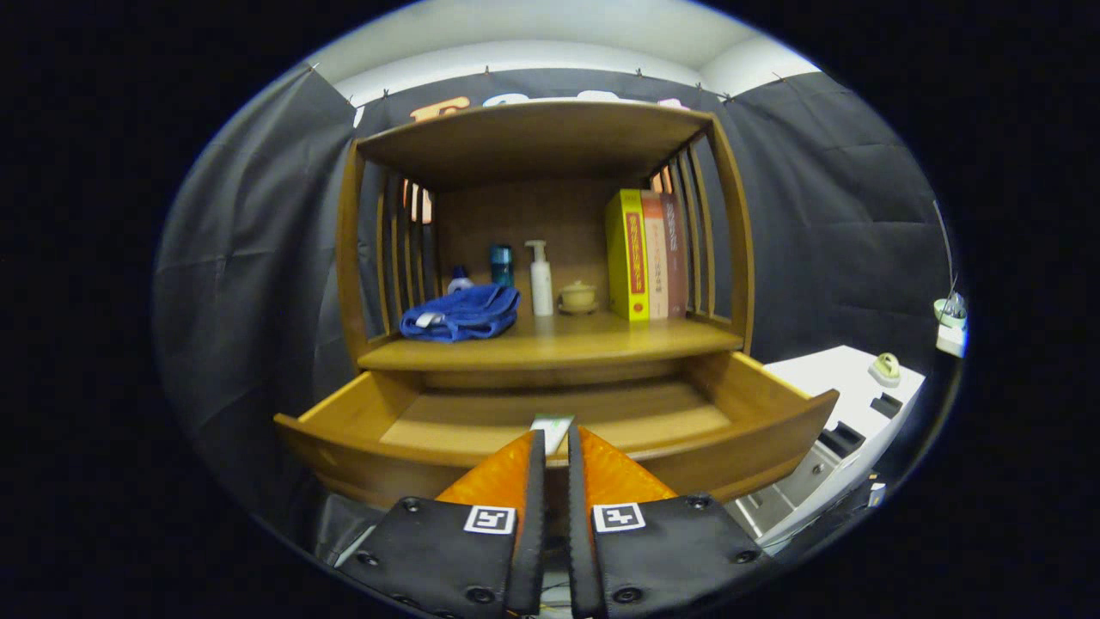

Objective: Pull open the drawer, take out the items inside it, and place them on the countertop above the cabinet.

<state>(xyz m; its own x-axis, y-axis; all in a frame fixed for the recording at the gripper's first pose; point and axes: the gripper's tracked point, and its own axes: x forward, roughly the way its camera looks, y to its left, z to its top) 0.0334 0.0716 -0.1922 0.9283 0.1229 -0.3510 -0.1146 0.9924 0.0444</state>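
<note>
Drawer [550,425] is out, so step one looks done. The tool [551,447] sits narrow, its fingers [507,477] pinching a small white-and-green packet [551,430] at twelve o'clock, just over the drawer's front edge; the drawer floor looks bare otherwise. The desk [559,342] above already carries a blue cloth [461,313], bottles and books. Lifting the packet onto it is left.

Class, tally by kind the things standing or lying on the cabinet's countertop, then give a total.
Books: 3
Bottles: 3
Blue cloth: 1
Small lidded jar: 1
Total: 8
The gripper pinches a small pale item above the open drawer.
</note>
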